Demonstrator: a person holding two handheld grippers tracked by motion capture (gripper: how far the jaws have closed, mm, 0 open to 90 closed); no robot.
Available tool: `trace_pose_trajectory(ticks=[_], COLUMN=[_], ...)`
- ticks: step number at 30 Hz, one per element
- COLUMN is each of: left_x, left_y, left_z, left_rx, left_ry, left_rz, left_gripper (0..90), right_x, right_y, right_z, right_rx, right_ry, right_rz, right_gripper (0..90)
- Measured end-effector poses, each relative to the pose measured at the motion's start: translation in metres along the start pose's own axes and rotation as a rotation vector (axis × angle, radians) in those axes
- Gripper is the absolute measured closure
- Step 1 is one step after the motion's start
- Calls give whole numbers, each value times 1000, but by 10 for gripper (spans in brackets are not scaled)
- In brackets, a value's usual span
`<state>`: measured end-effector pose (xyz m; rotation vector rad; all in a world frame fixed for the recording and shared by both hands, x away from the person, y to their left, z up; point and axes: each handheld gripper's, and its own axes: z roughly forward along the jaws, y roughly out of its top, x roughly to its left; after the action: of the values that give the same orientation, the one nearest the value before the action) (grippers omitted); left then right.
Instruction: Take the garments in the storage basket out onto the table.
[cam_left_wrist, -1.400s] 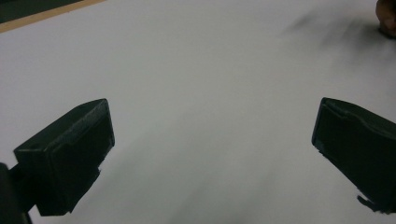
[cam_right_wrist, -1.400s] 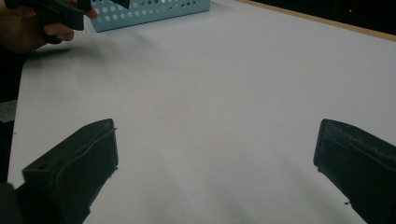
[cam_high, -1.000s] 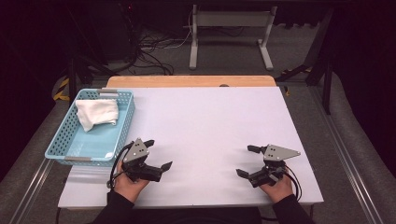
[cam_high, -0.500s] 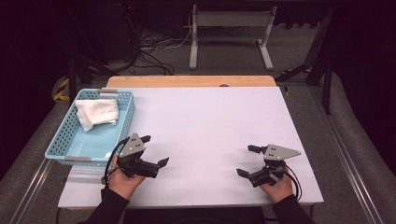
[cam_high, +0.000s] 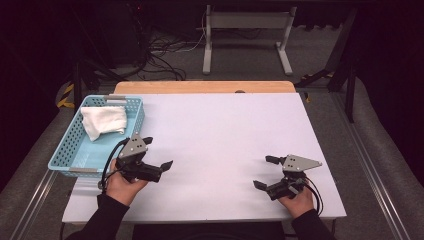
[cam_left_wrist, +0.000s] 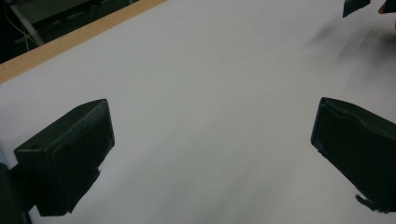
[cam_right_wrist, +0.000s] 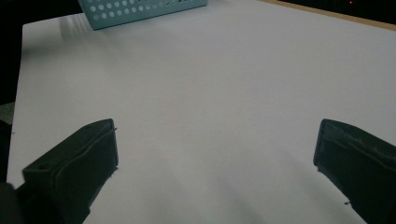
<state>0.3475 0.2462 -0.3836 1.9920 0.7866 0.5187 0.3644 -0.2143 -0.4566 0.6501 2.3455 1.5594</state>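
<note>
A light blue basket (cam_high: 64, 150) stands at the table's left edge with a crumpled white cloth (cam_high: 104, 120) in its far end. My left gripper (cam_high: 157, 152) hovers just right of the basket's near corner, open and empty, pointing right across the white tabletop (cam_high: 225, 125). In the left gripper view its jaws stand wide apart around bare white surface (cam_left_wrist: 212, 154). My right gripper (cam_high: 262, 171) is near the front right, open, pointing left. Its own view shows the gripper (cam_right_wrist: 215, 170) with spread jaws, nothing between them, and the basket (cam_right_wrist: 140, 7) far ahead.
A wooden strip (cam_high: 200, 87) runs along the table's far edge. Beyond it are a dark floor, cables and a metal stand (cam_high: 245, 35). The right gripper's jaw tip (cam_left_wrist: 355, 5) shows at the top right of the left gripper view.
My left gripper has moved left and a little away from me, closer to the basket, still open. The right gripper has stayed put.
</note>
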Motion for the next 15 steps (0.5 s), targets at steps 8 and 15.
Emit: trace_pose_trajectory(ticks=[8, 15], left_x=[13, 17], left_y=[7, 11], left_z=[-6, -7], left_rx=[-20, -18], left_ry=[-10, 2], left_rz=[-35, -25], left_gripper=[5, 5], right_x=[0, 0], right_y=[0, 0], right_z=[0, 0], right_rx=[2, 5], right_ry=[4, 3], right_rz=[-3, -5], right_gripper=[6, 6])
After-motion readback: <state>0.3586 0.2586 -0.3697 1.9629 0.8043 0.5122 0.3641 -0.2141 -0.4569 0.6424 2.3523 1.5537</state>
